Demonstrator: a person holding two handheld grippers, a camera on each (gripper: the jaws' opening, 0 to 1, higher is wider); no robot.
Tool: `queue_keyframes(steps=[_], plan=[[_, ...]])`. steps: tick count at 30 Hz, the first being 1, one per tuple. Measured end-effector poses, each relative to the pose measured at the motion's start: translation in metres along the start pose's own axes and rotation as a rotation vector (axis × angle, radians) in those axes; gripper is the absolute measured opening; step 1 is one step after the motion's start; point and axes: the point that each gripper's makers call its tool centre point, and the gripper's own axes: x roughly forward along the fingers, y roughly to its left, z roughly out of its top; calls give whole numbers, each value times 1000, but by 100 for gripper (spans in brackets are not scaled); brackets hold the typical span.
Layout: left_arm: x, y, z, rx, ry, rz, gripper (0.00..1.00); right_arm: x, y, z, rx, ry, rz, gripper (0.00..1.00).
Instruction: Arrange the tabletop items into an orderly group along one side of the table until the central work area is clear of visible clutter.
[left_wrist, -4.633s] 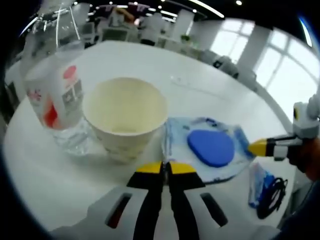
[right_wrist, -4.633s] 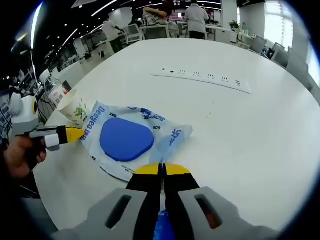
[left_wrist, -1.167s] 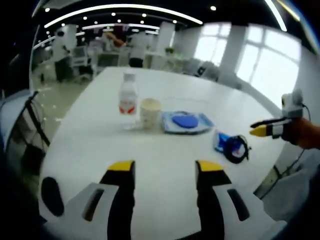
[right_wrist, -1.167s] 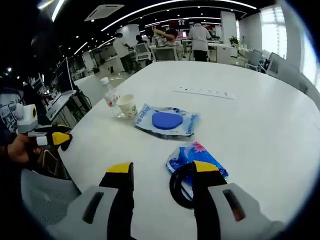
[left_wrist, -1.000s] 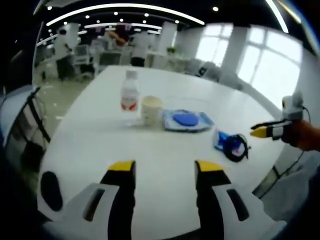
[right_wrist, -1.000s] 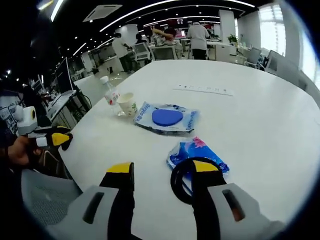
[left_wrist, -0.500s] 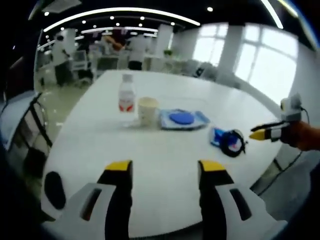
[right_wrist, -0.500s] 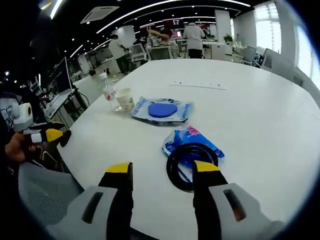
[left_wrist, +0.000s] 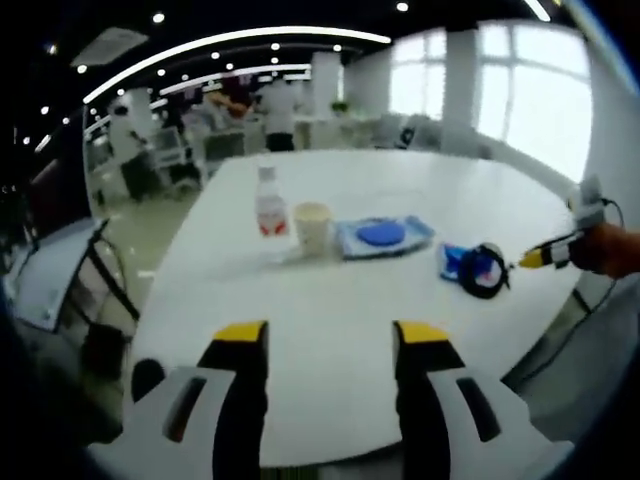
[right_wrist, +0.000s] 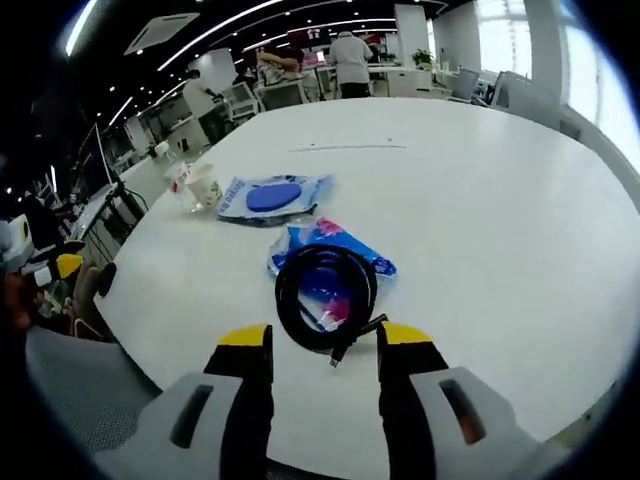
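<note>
While both claws stand with jaws apart and nothing between them, the items sit in a row across the white table (left_wrist: 330, 310); in the left gripper view, beyond the left gripper (left_wrist: 328, 335), a wide bare stretch of tabletop runs from the near rounded edge up to that row; left of the claw's line stands the water bottle (left_wrist: 269, 212) with a red-and-white label, its writing too blurred to read; just beside it stands the paper cup (left_wrist: 312, 228); further right lies the clear packet with a blue pad (left_wrist: 383, 235), then the blue pouch with a black cable coil (left_wrist: 480, 268) near the table's right edge; in the right gripper view the coil lies just ahead of the right gripper (right_wrist: 320, 340), with open tabletop to its right; the pouch's print is illegible.
</note>
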Motion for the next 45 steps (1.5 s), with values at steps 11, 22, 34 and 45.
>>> queue_keyframes(steps=[11, 22, 34, 45], plan=[[0, 4, -1, 16, 3, 29, 44, 48, -17, 3, -38, 81, 0, 37], [-3, 15, 0, -67, -24, 49, 43, 65, -31, -22, 32, 156, -24, 23], [-1, 10, -1, -46, -9, 36, 43, 46, -19, -2, -37, 58, -6, 7], [1, 4, -2, 5, 8, 30, 42, 33, 11, 27, -38, -49, 81, 7]])
